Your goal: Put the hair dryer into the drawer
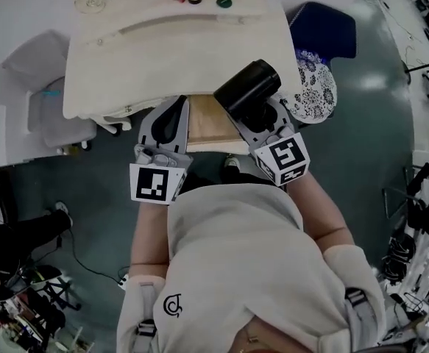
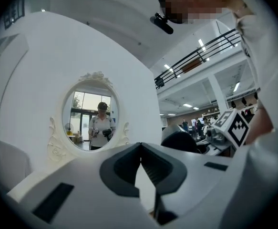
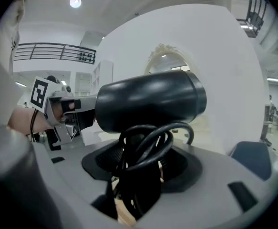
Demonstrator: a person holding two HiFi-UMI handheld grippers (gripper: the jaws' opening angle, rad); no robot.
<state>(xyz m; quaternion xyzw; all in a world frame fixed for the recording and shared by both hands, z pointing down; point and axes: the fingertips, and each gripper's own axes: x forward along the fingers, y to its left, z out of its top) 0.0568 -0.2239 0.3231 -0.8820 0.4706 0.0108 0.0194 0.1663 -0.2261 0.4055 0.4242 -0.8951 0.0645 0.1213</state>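
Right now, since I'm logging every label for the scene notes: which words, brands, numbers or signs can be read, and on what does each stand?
"C", perhaps: a curled monogram on the person's light top, no word legible.
Dark marks at the upper-left edge of the left gripper view: too blurred to read.
On the left tongs and right tongs: square markers, patterns only, no letters.
On the hair dryer: no label visible.

Hair dryer [image 1: 247,88] in R gripper [image 1: 259,116] at drawer [image 1: 208,127] R edge, L gripper [image 1: 177,109] at its L, table [image 1: 162,57] behind.
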